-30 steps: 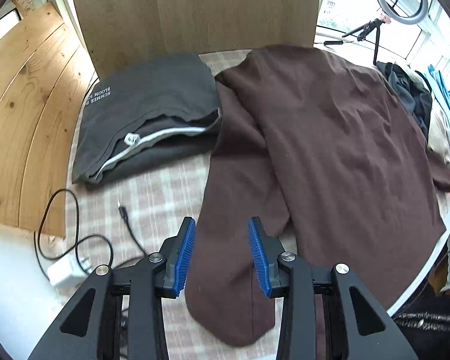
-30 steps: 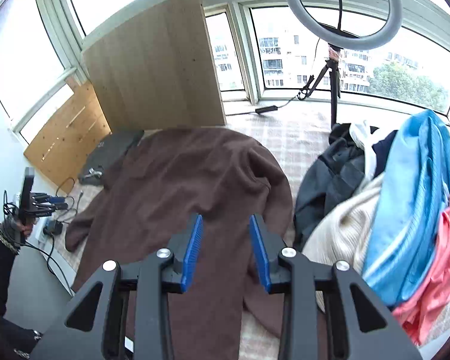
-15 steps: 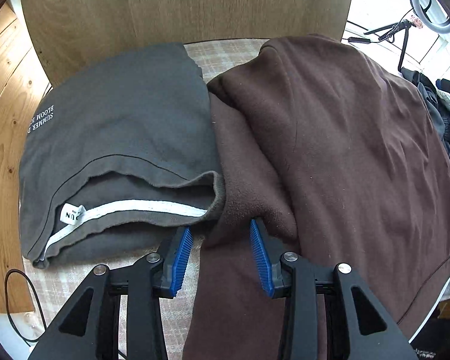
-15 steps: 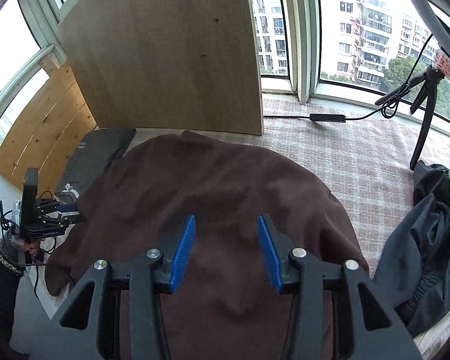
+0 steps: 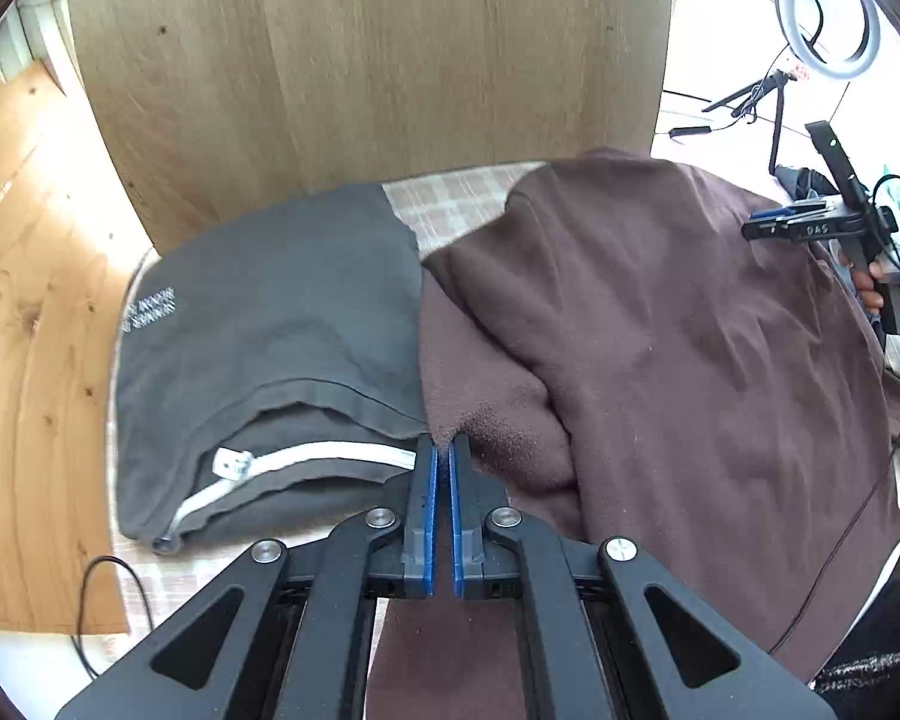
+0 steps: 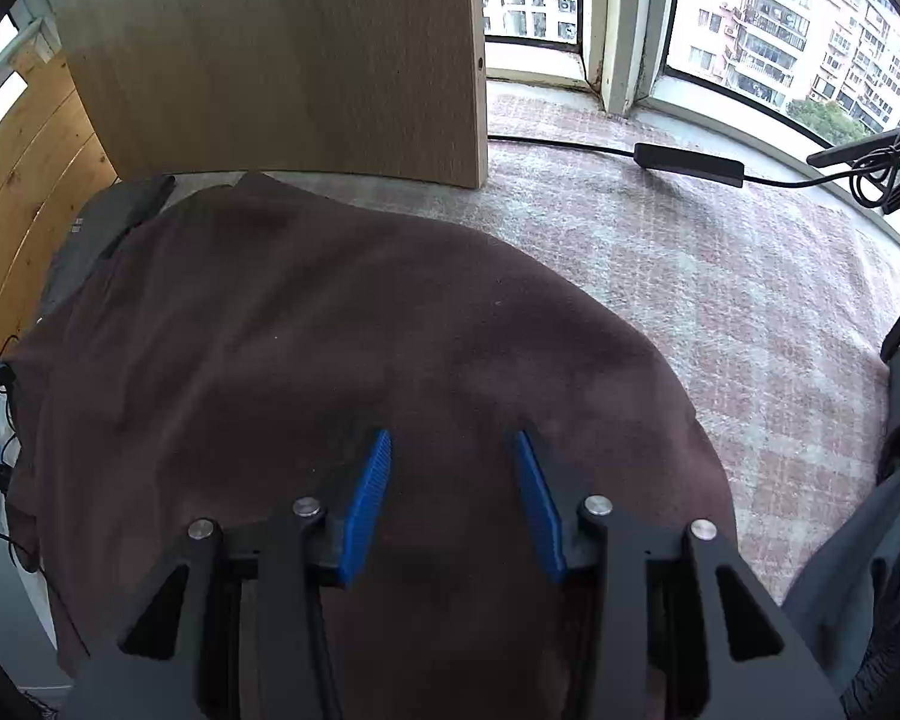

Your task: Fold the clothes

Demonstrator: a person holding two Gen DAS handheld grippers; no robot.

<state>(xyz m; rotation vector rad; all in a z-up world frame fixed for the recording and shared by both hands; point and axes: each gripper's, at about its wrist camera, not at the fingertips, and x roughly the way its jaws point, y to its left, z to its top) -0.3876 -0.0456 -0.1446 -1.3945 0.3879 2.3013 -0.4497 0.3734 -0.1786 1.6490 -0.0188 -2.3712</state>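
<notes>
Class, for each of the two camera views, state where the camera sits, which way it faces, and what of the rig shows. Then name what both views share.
Left wrist: on the left hand-held gripper, facing the grey shirt and brown garment; its fingers closed on brown cloth.
Right wrist: on the right hand-held gripper, facing the window; fingers open above the garment.
Shared: brown garment, grey shirt, wooden board.

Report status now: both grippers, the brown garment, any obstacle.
Left hand-held gripper shut on brown garment sleeve. Right hand-held gripper open above it. Folded grey shirt lies against the sleeve.
</notes>
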